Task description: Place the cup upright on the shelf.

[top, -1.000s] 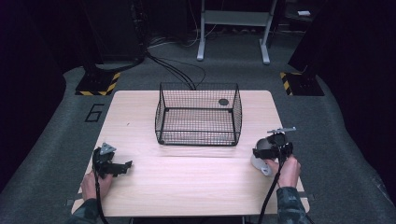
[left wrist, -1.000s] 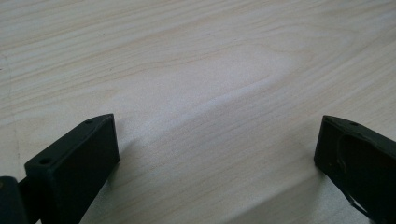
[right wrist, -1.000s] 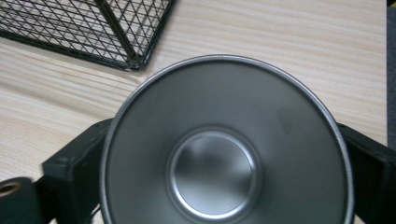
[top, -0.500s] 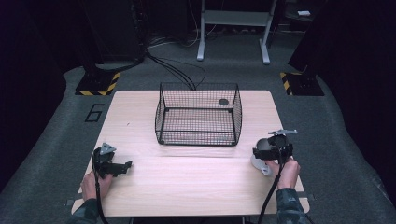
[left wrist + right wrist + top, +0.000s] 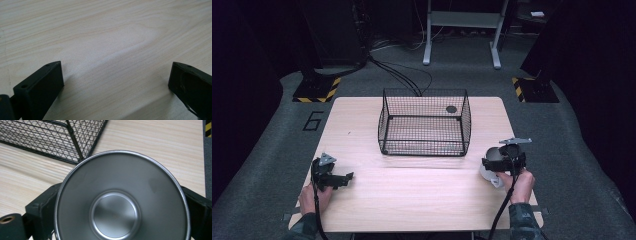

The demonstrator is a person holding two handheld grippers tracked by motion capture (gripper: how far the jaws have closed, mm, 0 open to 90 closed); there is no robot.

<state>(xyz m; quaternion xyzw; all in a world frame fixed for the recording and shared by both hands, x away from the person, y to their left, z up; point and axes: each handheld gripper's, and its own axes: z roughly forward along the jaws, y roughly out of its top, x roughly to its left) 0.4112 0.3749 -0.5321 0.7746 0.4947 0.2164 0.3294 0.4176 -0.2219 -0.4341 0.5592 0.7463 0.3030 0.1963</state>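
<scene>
So the round shiny steel cup is sitting right between the two black jaws of the right gripper. In the right gripper view its open mouth faces the camera, so the flat bottom and the thin rim are both plain to see. One jaw presses against the cup's left side and the other against its right, so that claw is closed onto the cup with the jaws spread as wide as the cup itself. From the high view the cup shows as a pale shape under the right gripper, near the right edge of the light wooden table, just in front of the right corner of the black wire mesh basket. Can't tell from there whether the cup touches the tabletop or hangs just over it.

The basket sits toward the far middle of the table, with a small dark round disc showing at its back right.

The left gripper is over by the near left side, well apart from the cup. In its own view, the left gripper has its jaws spread wide with just bare wood grain between them, holding nothing.
</scene>
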